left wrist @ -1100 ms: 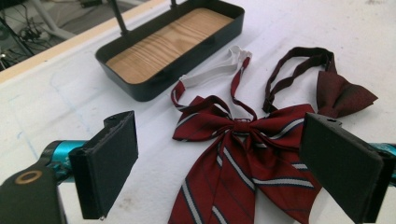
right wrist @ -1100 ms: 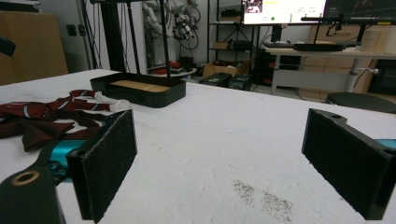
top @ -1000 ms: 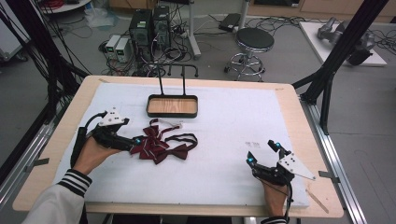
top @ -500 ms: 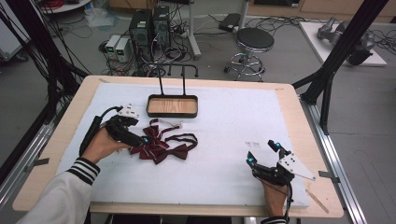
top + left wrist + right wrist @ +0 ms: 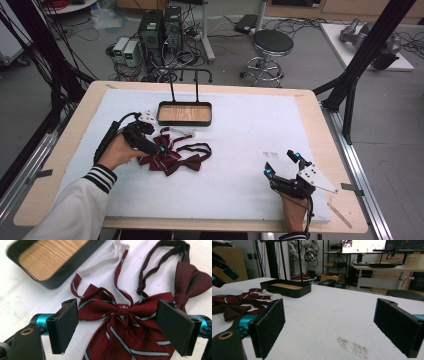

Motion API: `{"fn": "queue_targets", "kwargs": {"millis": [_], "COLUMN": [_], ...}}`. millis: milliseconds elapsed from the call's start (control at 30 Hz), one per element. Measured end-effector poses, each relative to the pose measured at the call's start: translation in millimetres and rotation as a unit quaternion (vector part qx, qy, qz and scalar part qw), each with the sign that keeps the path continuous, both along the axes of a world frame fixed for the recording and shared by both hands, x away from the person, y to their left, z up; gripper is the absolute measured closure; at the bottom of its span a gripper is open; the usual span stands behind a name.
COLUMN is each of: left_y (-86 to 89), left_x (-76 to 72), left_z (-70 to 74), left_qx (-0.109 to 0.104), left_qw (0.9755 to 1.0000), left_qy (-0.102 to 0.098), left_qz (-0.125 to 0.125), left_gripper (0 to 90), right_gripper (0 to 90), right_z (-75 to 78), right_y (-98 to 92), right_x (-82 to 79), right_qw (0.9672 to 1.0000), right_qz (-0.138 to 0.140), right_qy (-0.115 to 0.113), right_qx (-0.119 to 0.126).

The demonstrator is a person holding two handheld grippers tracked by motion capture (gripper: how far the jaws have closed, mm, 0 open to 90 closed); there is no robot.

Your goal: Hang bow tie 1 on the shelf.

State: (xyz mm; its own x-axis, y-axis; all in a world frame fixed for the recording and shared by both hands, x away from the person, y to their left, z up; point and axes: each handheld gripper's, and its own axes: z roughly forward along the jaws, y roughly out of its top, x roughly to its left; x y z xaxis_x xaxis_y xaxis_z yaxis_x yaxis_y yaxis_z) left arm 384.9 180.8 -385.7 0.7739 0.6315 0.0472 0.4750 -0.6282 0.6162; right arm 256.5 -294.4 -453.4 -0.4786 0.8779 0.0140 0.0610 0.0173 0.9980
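left gripper view: left gripper (image 5: 120, 326) jaws wide, closing slightly – straddling the striped bow tie (image 5: 125, 327) (untouched).

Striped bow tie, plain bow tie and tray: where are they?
Striped bow tie (image 5: 122, 310), left gripper view, centre knot.
Plain bow tie (image 5: 190, 277), left gripper view, right wing.
Tray (image 5: 184, 113), high view, wooden floor.

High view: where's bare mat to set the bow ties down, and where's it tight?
Free: the wide stretch of white mat between the tray and the right gripper, plus the near strip along the front edge. Crowded: the left side, where the striped bow tie and plain bow tie lie with straps tangled just below the tray, the left gripper over them.
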Motion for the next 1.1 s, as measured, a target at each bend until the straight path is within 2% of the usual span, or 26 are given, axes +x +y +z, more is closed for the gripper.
{"fn": "queue_targets", "kwargs": {"millis": [233, 300, 600, 800, 1000, 1033, 1100], "left_y": [-9.5, -13.6, -27.7, -33.7, -34.8, -34.3, -33.2], "left_x": [6.3, 9.5, 20.0, 22.5, 26.3, 27.2, 28.1], "left_z": [-1.9, -0.7, -0.9, -3.0, -7.4, -8.1, -9.2], "left_qx": [0.029, 0.037, 0.078, 0.09, 0.11, 0.114, 0.105], "left_qw": [0.9994, 0.9989, 0.9944, 0.992, 0.9885, 0.9883, 0.989], "left_qy": [0.018, 0.028, 0.069, 0.086, 0.102, 0.1, 0.103], "left_qz": [-0.006, -0.01, -0.018, -0.018, -0.017, -0.015, -0.007], "left_gripper": [21.4, 22.1, 25.1, 26.4, 28.4, 28.4, 30.0], "right_gripper": [9.6, 9.6, 9.6, 9.6, 9.6, 9.6, 9.6], "right_z": [0.0, 0.0, -0.1, -0.2, -0.3, -0.3, -0.3], "right_y": [0.2, 0.2, 0.1, -0.2, -0.3, -0.3, -0.5], "right_x": [-0.2, -0.2, -0.6, -0.8, -0.8, -0.8, -0.7], "right_qw": [1.0, 1.0, 1.0, 1.0, 1.0, 1.0, 1.0], "right_qz": [-0.001, -0.001, 0.0, 0.0, -0.001, -0.001, -0.002], "right_qy": [0.0, 0.0, -0.001, 0.0, -0.003, -0.003, -0.005], "right_qx": [0.0, 0.0, 0.002, 0.004, 0.004, 0.004, 0.003]}}
